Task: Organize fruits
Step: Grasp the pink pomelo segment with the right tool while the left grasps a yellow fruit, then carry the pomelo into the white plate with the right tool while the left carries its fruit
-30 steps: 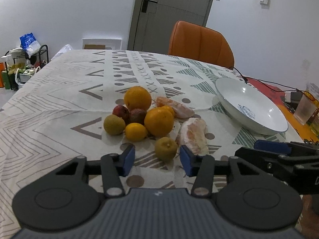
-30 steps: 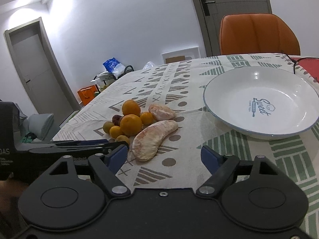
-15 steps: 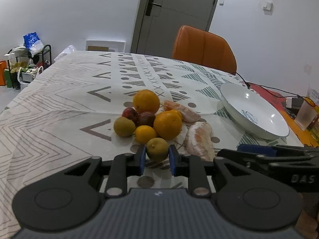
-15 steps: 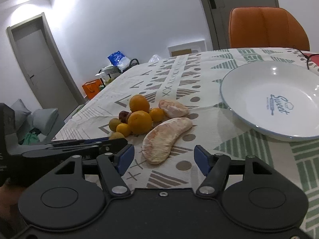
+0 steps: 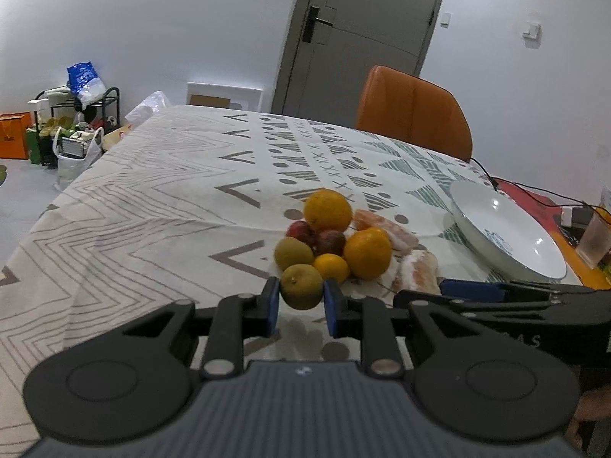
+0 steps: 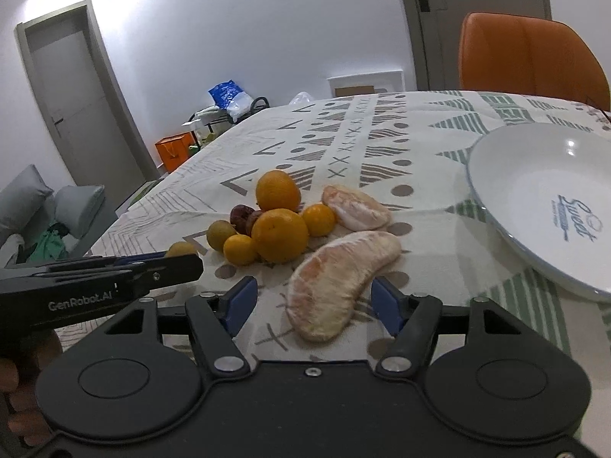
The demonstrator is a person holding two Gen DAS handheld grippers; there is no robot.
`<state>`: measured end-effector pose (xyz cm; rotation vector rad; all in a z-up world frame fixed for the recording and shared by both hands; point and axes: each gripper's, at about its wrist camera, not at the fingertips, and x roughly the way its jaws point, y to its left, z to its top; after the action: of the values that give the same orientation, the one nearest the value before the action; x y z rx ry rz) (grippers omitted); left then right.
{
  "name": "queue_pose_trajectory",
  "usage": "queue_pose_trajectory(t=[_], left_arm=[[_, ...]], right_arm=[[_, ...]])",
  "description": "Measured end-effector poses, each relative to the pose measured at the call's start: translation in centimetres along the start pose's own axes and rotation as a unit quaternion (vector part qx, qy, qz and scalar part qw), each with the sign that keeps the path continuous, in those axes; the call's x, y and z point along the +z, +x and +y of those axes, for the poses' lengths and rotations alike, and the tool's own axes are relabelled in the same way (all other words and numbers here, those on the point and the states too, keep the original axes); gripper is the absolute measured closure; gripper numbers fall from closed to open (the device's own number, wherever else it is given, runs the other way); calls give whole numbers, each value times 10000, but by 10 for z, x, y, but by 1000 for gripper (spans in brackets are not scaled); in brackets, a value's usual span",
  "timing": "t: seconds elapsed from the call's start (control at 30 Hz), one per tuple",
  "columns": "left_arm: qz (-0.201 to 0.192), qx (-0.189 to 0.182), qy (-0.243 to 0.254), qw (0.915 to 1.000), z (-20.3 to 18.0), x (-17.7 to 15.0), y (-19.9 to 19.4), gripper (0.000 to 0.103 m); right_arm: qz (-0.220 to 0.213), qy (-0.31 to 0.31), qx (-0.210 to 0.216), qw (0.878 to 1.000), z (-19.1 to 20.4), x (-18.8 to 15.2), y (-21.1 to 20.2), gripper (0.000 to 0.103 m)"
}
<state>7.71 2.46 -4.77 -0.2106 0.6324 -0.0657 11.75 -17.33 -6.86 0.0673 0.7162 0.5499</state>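
Observation:
A pile of fruit lies on the patterned tablecloth [image 5: 160, 206]: two oranges [image 5: 327, 210], small yellow and dark red fruits, and peeled pomelo segments. My left gripper [image 5: 299, 301] is shut on a green-yellow round fruit [image 5: 301, 286] at the near edge of the pile; I cannot tell whether the fruit is off the cloth. My right gripper [image 6: 313, 301] is open around the big pomelo segment [image 6: 336, 278], with a gap at the left pad. The white plate [image 6: 534, 175] stands to the right with nothing in it.
An orange chair [image 5: 412, 110] stands at the table's far side. A cable, a red mat and a plastic cup [image 5: 594, 242] lie beyond the plate on the right. A rack with bags [image 5: 76, 122] stands on the floor at the left.
My left jaws closed onto the green-yellow fruit and stayed shut on it. My right gripper moved forward until the pomelo segment lay between its jaws, which narrowed.

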Motion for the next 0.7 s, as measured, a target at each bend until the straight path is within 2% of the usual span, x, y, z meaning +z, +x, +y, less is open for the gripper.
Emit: queue_pose_trajectory(t=[0.13,0.23,0.27,0.37,0.7], left_arm=[[0,28,-37,10000,3,0,-2,80],[-3,25,-33,10000,4,-1,-4,80],[-17,13,-34,10000,4,-1,-4,80],[-53,-21,-36,10000,4,-1,-7,80],[-171,-17,106,9998,-9,4,-15,80]], right_arm=[[-14,-65,-72,10000,3,3,6,38],[-34,-128,-254,9996,5,4,7,52],[-39,-139,-342,9993,4,4,7,59],[-38,-27,-317,9995,-2,3,3,64],[-225,227,-110,9994,-15,-7,-17,66]])
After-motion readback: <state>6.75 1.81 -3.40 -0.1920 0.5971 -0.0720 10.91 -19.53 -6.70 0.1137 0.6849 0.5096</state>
